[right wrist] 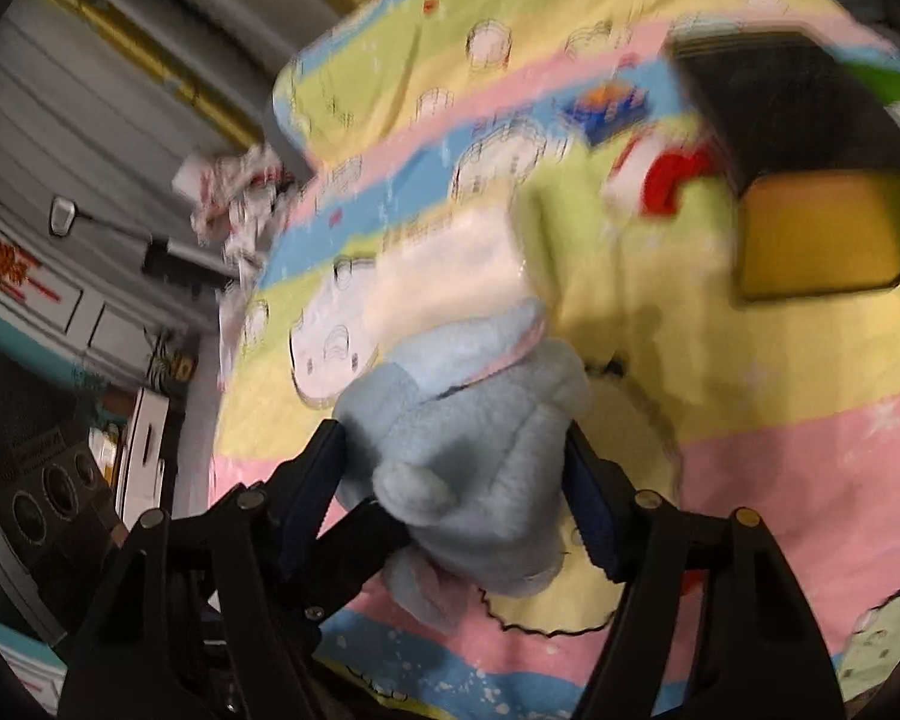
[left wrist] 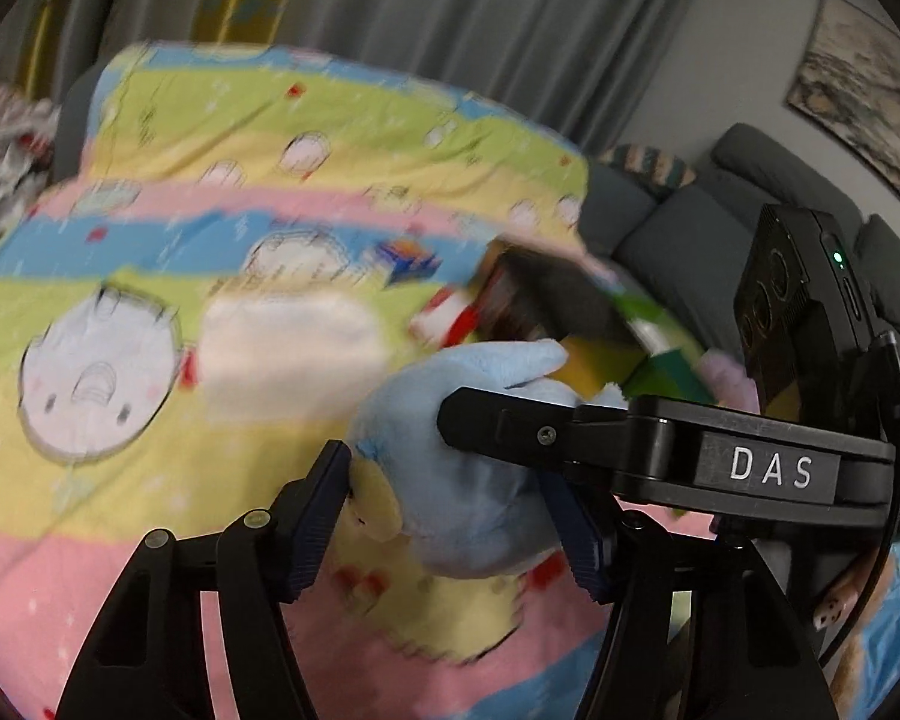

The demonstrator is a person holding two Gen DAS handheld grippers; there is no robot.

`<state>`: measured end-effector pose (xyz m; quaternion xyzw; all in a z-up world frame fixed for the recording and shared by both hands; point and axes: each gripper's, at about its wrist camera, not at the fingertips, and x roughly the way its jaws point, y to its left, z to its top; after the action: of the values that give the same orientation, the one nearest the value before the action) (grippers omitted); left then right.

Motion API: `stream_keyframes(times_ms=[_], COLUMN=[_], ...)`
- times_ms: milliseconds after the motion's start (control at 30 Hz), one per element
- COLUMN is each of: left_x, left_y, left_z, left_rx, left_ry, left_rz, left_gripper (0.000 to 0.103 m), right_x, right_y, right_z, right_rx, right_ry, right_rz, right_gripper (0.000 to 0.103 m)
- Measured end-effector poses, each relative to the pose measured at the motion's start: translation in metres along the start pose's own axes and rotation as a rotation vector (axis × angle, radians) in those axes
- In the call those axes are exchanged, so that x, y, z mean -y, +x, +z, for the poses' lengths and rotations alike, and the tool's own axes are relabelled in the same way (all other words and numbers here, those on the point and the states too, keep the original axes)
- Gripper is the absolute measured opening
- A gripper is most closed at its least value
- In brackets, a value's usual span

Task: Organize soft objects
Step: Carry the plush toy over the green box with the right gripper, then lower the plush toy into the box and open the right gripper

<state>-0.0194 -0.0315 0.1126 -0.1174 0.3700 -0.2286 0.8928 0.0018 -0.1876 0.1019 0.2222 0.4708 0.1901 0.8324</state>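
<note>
A light blue plush toy [left wrist: 468, 468] with a yellow face is held above a striped cartoon blanket [left wrist: 150, 300]. My left gripper [left wrist: 456, 516] is shut on it from both sides. My right gripper [right wrist: 459, 474] is shut on the same plush toy [right wrist: 480, 438]; its black body [left wrist: 690, 462] crosses the left wrist view from the right. A yellow and black storage box [right wrist: 822, 240] stands on the blanket at the right, with a red and white soft thing [right wrist: 666, 180] beside it. A folded white cloth [right wrist: 450, 270] lies beyond the plush.
A small blue patterned cube [right wrist: 609, 105] lies on the blanket. A grey sofa [left wrist: 690, 222] stands at the far right under grey curtains. A crumpled red and white cloth [right wrist: 240, 198] lies off the blanket's left edge, near a cabinet [right wrist: 42, 294].
</note>
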Motion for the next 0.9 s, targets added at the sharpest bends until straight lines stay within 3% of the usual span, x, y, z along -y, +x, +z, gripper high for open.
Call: stream_keyframes(times_ms=[300, 500, 633, 733, 800, 900], left_x=[0.118, 0.177, 0.199, 0.206, 0.210, 0.216], left_y=[0.051, 0.111, 0.154, 0.191, 0.207, 0.226], left_z=[0.071, 0.105, 0.115, 0.111, 0.107, 0.099], left_rx=[0.046, -0.006, -0.063, -0.153, -0.203, -0.216], left_ry=[0.159, 0.198, 0.202, 0.172, 0.153, 0.167], left_rz=[-0.202, -0.317, -0.347, -0.361, -0.354, -0.319], left_gripper=[0.066, 0.066, 0.066, 0.065, 0.064, 0.064], right_x=[0.074, 0.131, 0.166, 0.194, 0.209, 0.230], right_y=[-0.126, -0.173, -0.175, -0.170, -0.163, -0.152], right_z=[0.053, 0.086, 0.102, 0.106, 0.108, 0.111], right_rx=[0.327, 0.462, 0.479, 0.484, 0.477, 0.464], right_ry=[0.121, 0.206, 0.251, 0.293, 0.311, 0.357], right_rz=[-0.098, -0.211, -0.246, -0.296, -0.328, -0.357], right_gripper=[0.069, 0.068, 0.067, 0.064, 0.064, 0.063])
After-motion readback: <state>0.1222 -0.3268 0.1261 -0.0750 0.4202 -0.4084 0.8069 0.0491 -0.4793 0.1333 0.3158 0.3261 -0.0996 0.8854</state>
